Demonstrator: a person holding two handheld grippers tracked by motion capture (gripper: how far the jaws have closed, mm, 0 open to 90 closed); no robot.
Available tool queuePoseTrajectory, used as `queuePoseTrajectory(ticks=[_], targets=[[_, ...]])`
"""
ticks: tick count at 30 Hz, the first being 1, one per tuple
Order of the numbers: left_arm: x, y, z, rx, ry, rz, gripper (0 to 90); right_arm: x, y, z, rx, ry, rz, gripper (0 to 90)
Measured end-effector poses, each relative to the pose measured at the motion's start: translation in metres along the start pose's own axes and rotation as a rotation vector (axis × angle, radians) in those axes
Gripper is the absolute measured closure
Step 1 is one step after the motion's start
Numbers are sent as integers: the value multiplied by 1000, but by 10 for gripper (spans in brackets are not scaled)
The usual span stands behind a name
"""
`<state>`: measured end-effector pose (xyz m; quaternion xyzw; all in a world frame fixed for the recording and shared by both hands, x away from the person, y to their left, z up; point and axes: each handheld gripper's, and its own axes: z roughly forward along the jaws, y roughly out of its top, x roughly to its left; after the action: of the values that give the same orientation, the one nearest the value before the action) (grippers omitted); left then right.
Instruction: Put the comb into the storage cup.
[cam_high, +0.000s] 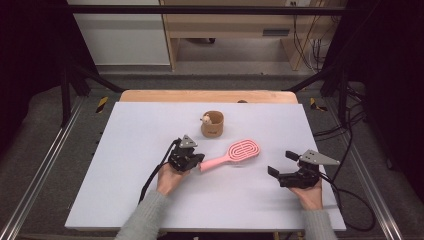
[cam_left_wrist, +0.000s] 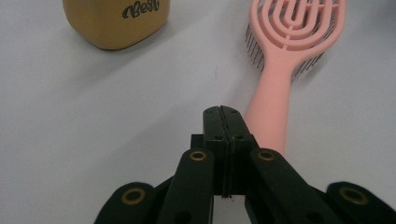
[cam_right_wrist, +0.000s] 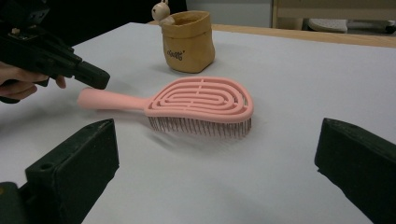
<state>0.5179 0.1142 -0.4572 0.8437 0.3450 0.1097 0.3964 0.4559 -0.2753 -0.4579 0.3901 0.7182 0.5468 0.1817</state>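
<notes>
Overhead, the high view shows a pink hairbrush lying bristles-down near the middle of the white table, with a tan paper-style cup just beyond it. The left gripper sits at the handle end of the hairbrush; the right gripper rests well apart to the brush's right, jaws spread wide and empty.

In the left gripper view, the jaws are pressed fully together with nothing between them. The hairbrush handle runs just beside the closed tips, on their right. Contact between tip and handle cannot be confirmed. The cup stands at upper left, clear of the tool.

In the right gripper view, the jaws stand wide apart, framing the hairbrush head without touching it. The left gripper appears at the handle end.

Risk assessment: closed jaws cannot take the handle. Advancing in this state would likely push the hairbrush sideways or spin it toward the cup. The smooth, tapered handle may also slip from a grip taken near its end.
</notes>
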Motion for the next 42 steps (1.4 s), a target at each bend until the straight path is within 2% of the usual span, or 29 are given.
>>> queuePoseTrajectory(ticks=[21, 29, 30, 31, 32, 37, 41, 42], targets=[[-17, -5, -2, 27, -46, 43, 898, 0, 0, -1, -2, 0, 4, 3], [-18, -4, -4, 17, -27, 47, 896, 0, 0, -1, -6, -3, 3, 3], [-17, -2, -8, -3, -20, 41, 895, 0, 0, -1, -5, -4, 4, 3], [-17, -2, -8, -3, -20, 41, 881, 0, 0, -1, -5, -4, 4, 3], [-15, 1, -13, -26, -20, 27, 835, 0, 1, -1, -3, -1, 5, 3], [-15, 9, -24, -73, -21, 5, 649, 0, 1, -1, -6, -3, 5, 3], [-16, 14, -29, -83, -29, -3, 468, 0, 1, -1, -6, -3, 4, 3], [-17, 15, -29, -86, -25, 0, 468, 0, 1, -1, -6, -3, 4, 3]])
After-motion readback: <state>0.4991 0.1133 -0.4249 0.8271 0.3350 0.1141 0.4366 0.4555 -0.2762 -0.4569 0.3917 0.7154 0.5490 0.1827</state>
